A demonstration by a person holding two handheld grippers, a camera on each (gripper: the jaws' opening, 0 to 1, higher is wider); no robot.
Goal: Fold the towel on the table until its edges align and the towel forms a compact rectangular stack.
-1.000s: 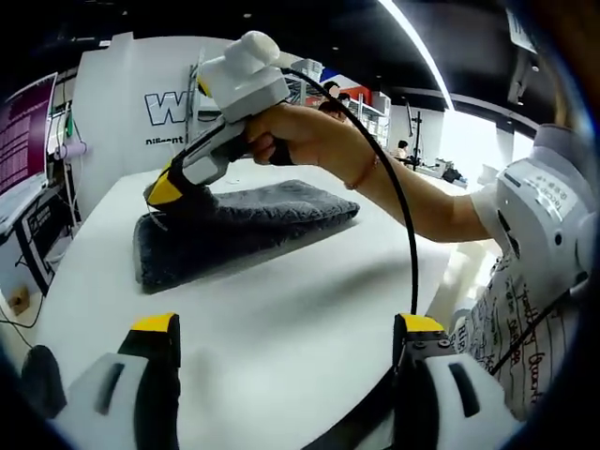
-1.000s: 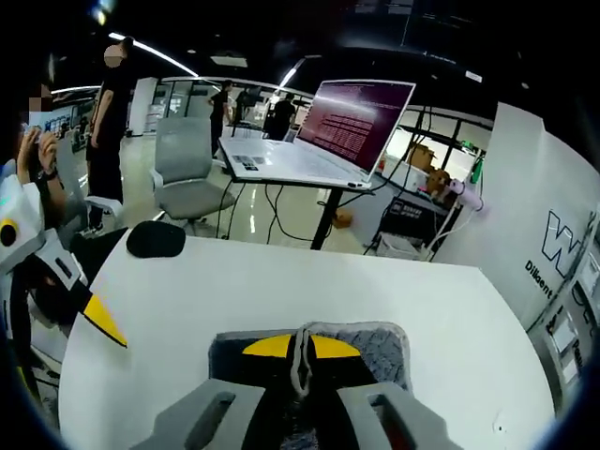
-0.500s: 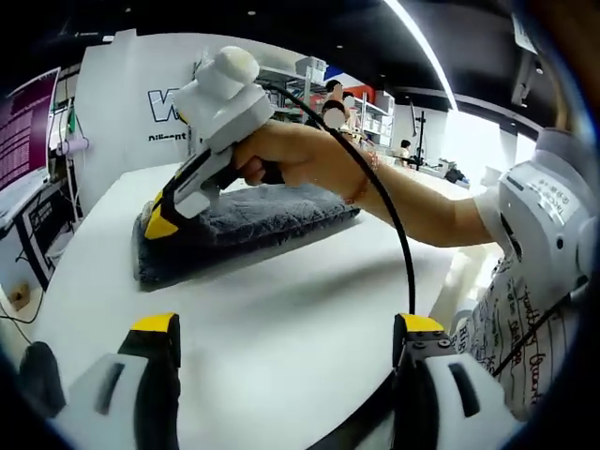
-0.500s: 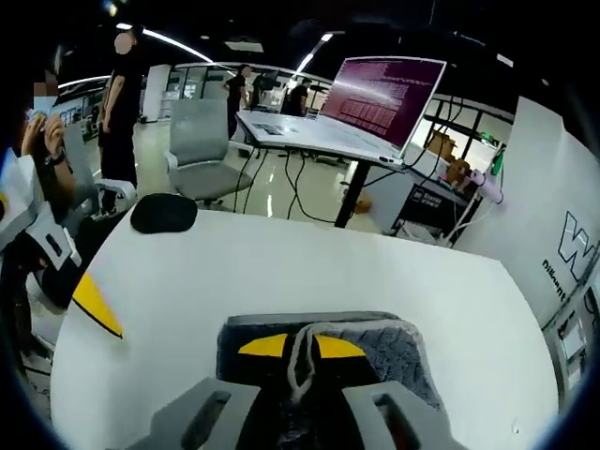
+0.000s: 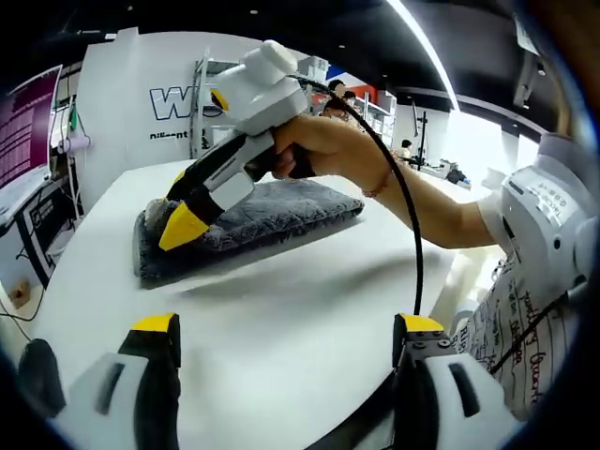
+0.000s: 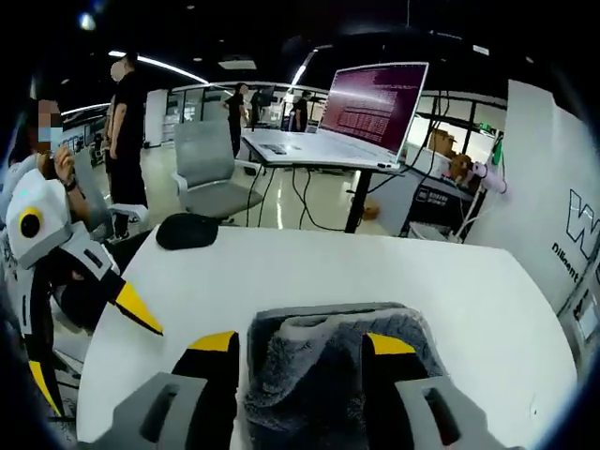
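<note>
Grey plush folded towel [image 5: 246,223] lies on the white round table [image 5: 281,319], long axis running away and rightward in the left gripper view. Left gripper [image 5: 286,330] jaws spread, empty, nearest. Right gripper [image 6: 301,343] jaws parted, straddling the towel's end.

Bare table [image 5: 281,309] before the towel [image 5: 253,220]; black pad [image 6: 187,231], perhaps, at far edge

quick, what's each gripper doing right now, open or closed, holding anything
Left gripper: open, holding nothing, above the bare table.
Right gripper: open, jaws either side of the folded towel, not clamping it.
</note>
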